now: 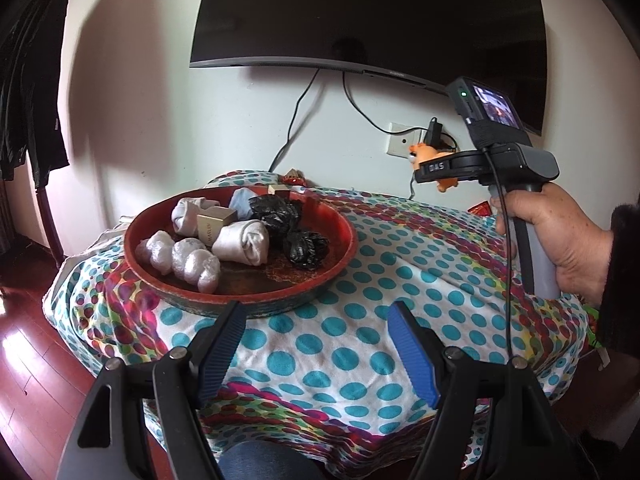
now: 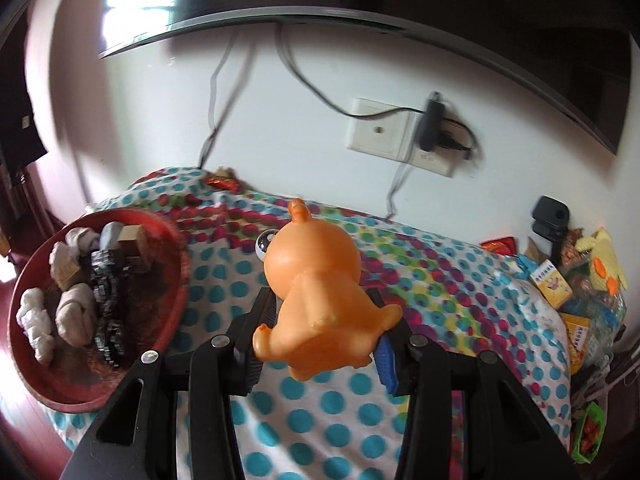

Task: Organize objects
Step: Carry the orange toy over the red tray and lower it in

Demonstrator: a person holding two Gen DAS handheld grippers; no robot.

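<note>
Orange toy (image 2: 316,300) clamped in right tongs (image 2: 320,344) beside tray (image 2: 176,304).

Tray (image 2: 24,292) contents smeared; toy (image 2: 316,280) face turned away; clutter (image 2: 576,304) at right indistinct.

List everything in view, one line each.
tray: 1, red, left on the table
rolled socks: 3, white or pale blue, in tray
plastic bundles: 2, black, in tray
bubble-wrap roll: 1, clear, tray front
small box: 1, gold, in tray
tablecloth: 1, teal-dotted
TV: 1, black, on wall
toy: 1, orange, in right gripper
left gripper: open, empty
right gripper: shut on toy
</note>
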